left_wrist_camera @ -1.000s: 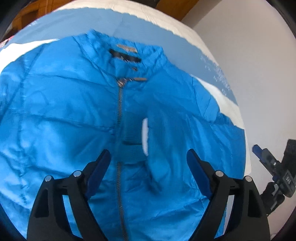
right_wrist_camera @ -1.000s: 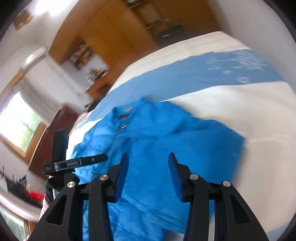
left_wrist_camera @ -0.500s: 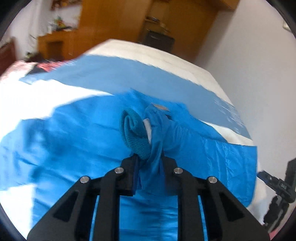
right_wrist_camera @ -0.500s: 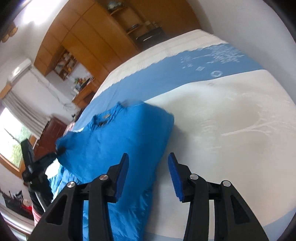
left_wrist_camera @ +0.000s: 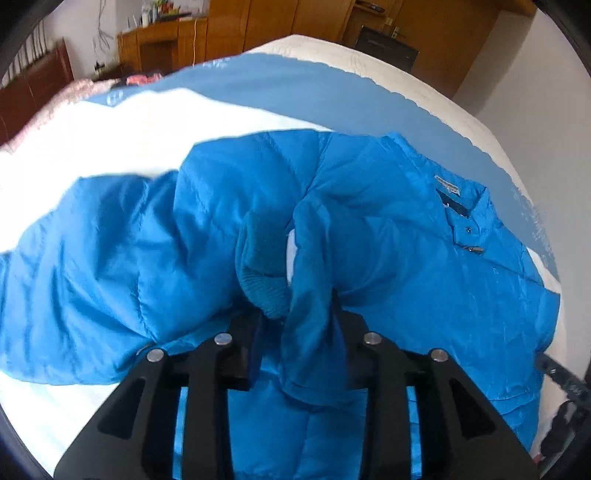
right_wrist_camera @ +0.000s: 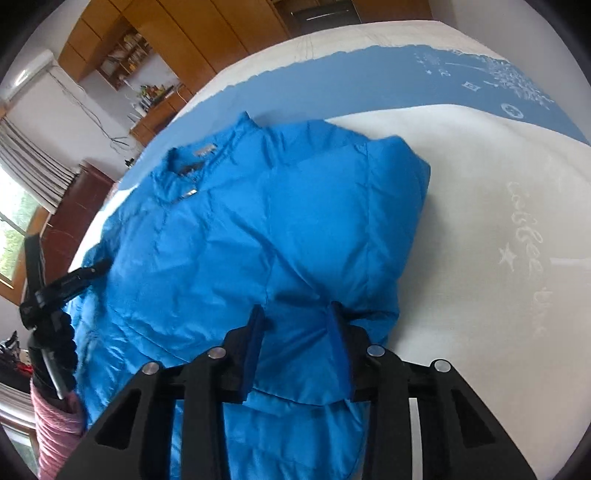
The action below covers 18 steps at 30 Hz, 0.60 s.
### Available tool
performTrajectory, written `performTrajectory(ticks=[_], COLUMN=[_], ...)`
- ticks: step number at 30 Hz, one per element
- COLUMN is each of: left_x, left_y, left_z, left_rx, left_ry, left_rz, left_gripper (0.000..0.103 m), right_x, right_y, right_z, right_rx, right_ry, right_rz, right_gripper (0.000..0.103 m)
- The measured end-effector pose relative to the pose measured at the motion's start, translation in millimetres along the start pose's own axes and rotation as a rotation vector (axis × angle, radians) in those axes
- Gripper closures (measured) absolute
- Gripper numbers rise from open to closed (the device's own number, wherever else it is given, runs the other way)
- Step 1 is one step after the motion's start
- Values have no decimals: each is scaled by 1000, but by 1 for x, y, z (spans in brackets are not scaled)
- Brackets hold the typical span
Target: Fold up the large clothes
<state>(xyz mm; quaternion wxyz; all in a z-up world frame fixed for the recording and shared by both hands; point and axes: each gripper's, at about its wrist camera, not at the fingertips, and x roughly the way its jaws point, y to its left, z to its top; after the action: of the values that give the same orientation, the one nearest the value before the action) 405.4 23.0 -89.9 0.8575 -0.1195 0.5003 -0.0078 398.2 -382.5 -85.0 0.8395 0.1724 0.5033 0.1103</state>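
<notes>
The left claw grips the bright blue quilted jacket's ribbed cuff, its jaws just eased wider; the right claw, jaws just narrowing, pinches the jacket's folded edge, collar beyond, on the bed.

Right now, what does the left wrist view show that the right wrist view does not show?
Only the left wrist view shows the left gripper shut on the knit cuff and sleeve fabric of the blue puffer jacket, and a pink blanket at the bed's far edge.

Only the right wrist view shows the right gripper with jacket fabric bunched between its fingers, white lettering on the bedspread, and a window.

Both show the jacket's collar label, the white and blue bedspread and wooden cabinets.
</notes>
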Motion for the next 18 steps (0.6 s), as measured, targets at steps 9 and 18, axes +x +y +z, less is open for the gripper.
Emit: performTrajectory(ticks=[9,18], left_x=[-75,-48], left_y=[4,-82], left_z=[0,-15], left_rx=[-24,185], left_ry=[-176,-81], left_rz=[86,31], left_gripper=[50,49], right_x=[-39,-10], right_y=[21,67], right_z=[5,7], right_rx=[-28,-78], right_ry=[-59,-19], right_rz=[21,-28], right_gripper=[65,65])
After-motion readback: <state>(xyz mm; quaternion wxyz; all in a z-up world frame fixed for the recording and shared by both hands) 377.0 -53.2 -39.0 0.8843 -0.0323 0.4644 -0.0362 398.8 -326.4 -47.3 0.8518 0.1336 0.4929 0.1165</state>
